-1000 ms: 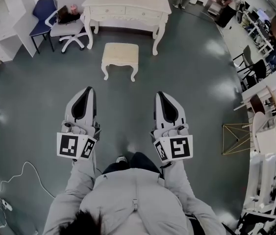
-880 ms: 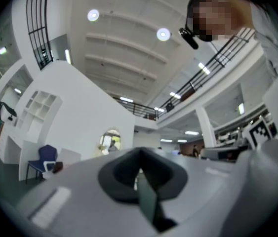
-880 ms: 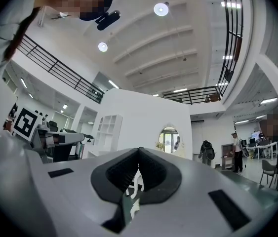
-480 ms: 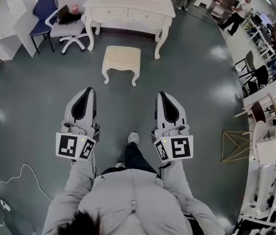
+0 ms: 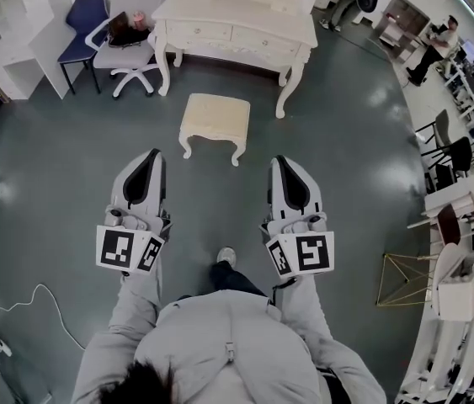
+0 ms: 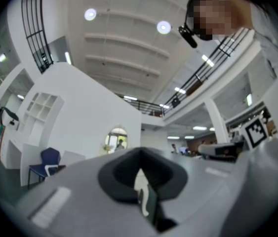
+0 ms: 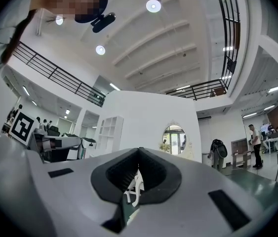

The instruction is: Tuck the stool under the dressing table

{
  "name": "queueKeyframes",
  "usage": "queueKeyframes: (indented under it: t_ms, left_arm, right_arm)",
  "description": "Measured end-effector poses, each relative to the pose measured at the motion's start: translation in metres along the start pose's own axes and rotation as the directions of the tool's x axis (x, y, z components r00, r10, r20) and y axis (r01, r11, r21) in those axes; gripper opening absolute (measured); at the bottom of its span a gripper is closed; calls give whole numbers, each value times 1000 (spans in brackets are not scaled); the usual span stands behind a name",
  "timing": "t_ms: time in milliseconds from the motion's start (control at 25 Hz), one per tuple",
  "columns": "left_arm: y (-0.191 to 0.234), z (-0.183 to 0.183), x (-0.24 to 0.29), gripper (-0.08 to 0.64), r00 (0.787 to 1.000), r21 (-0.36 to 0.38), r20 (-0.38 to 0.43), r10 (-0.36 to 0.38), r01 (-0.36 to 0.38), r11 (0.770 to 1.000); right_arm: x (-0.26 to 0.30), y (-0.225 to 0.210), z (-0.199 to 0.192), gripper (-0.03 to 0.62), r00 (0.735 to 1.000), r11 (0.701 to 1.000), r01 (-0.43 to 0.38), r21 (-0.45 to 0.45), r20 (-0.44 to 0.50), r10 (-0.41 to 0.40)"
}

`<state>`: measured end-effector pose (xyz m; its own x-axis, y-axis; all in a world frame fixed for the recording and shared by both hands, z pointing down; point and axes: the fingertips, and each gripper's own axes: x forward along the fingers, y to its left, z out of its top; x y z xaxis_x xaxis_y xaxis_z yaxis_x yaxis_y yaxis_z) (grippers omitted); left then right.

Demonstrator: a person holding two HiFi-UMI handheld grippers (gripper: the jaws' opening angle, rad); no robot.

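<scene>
From above, the cream stool (image 5: 214, 118) stands on the open floor in front of the dressing table (image 5: 235, 25), apart from it and not yet tucked under. The left gripper (image 5: 151, 155) and right gripper (image 5: 277, 160) are carried side by side, well short of the stool — probably so each can meet one side and push it squarely.

Left gripper view: jaws pressed together, nothing between them.

Right gripper view: the same — closed and empty, with the table's oval mirror (image 7: 174, 138) far ahead.
</scene>
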<state>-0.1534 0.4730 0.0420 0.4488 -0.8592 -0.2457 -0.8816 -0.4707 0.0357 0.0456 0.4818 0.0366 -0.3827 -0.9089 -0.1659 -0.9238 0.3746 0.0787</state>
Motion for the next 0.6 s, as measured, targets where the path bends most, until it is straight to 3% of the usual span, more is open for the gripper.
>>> queueKeyframes:
  t_ms: [600]
  left_arm:
    - [5, -34, 112, 6, 999, 34, -1, 45, -45, 998]
  right_arm:
    - [77, -93, -32, 2, 999, 999, -41, -21, -11, 41]
